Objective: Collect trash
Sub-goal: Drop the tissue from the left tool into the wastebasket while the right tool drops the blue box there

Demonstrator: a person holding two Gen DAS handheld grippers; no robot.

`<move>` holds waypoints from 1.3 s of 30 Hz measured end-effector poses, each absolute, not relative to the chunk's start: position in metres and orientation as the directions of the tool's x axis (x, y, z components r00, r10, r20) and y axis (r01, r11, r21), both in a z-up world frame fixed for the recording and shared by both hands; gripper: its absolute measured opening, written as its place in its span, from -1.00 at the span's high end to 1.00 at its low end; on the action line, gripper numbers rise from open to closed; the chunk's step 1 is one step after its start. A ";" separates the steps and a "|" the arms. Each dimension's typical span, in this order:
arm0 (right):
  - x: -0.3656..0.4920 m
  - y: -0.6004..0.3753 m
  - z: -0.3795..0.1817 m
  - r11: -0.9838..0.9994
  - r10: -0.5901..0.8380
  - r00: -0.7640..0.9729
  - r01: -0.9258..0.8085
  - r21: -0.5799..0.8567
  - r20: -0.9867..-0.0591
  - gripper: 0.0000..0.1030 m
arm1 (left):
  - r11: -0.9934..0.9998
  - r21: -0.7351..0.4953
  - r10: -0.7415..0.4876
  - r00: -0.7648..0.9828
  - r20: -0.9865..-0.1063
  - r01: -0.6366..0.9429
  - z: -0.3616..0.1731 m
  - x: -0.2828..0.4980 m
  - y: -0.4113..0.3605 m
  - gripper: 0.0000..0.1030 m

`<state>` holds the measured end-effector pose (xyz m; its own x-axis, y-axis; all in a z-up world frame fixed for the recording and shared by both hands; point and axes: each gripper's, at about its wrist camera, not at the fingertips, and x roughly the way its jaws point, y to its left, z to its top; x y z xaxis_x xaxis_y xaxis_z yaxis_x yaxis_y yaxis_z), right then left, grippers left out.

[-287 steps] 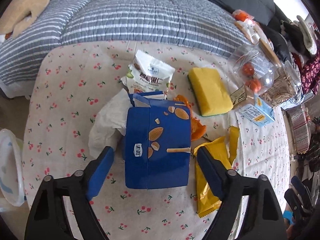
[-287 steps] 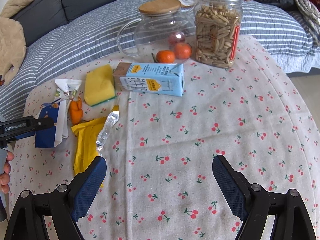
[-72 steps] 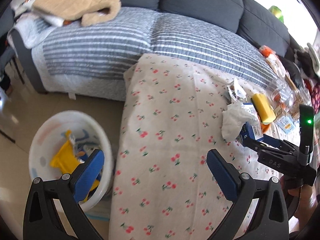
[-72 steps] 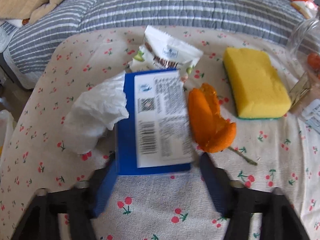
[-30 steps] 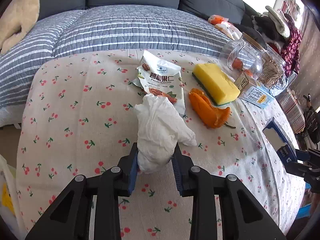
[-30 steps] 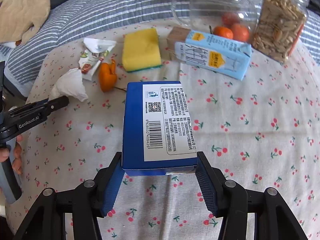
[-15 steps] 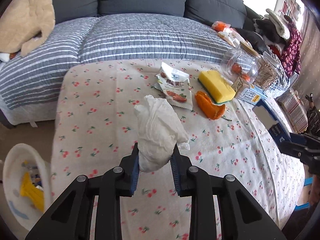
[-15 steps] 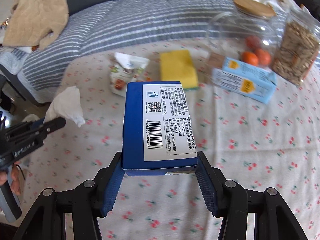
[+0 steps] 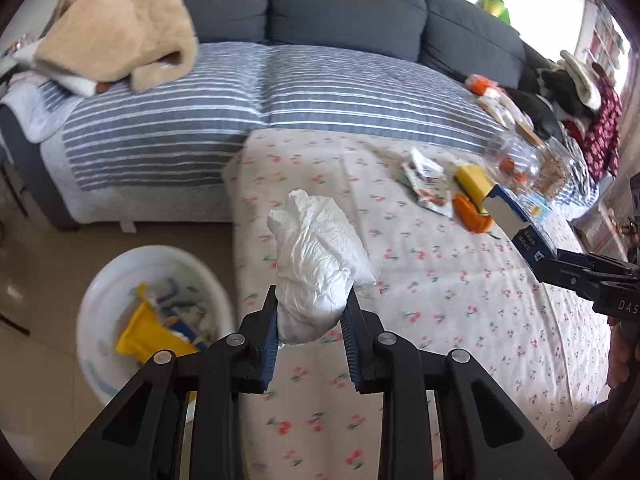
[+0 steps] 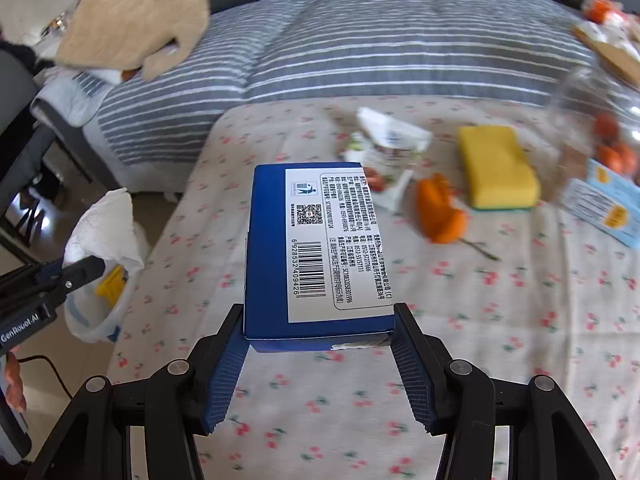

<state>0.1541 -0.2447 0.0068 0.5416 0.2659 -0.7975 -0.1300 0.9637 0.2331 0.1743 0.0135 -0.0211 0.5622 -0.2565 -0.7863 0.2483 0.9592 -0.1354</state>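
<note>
My left gripper [image 9: 311,316] is shut on a crumpled white tissue [image 9: 316,264], held in the air above the table's left edge. The white trash bin [image 9: 104,292] stands on the floor to its lower left, with a yellow wrapper [image 9: 148,334] and other scraps inside. My right gripper [image 10: 320,338] is shut on a blue carton box [image 10: 316,256], its barcode label facing up, raised over the cherry-print tablecloth [image 10: 500,340]. In the right wrist view the left gripper [image 10: 86,270] shows with the tissue [image 10: 106,228] over the bin [image 10: 90,326]. A snack wrapper [image 10: 384,140] and orange peel [image 10: 438,216] lie on the table.
A yellow sponge [image 10: 496,168], a light blue milk carton [image 10: 608,208] and a glass jar with oranges [image 10: 600,120] sit at the table's far right. A sofa with a striped grey cover [image 9: 280,96] and a beige blanket [image 9: 116,24] runs behind the table.
Both grippers have swung left towards the bin, each still holding its item. The bin now shows larger in the left wrist view, and the tissue hangs nearer to it.
</note>
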 end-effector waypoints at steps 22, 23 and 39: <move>0.151 -0.158 -0.025 0.951 0.273 0.486 -0.267 0.157 -0.830 -0.18 | 0.994 -0.097 -0.066 0.460 -0.886 -0.044 -0.067 0.169 0.149 -1.00; 0.150 -0.154 -0.026 0.949 0.275 0.481 -0.274 0.156 -0.832 -0.18 | 0.994 -0.100 -0.067 0.460 -0.885 -0.047 -0.066 0.168 0.150 -1.00; 0.164 -0.044 -0.041 0.916 0.302 0.431 -0.378 0.133 -0.850 -0.18 | 0.991 -0.060 0.001 0.457 -0.889 -0.118 -0.052 0.147 0.186 -1.00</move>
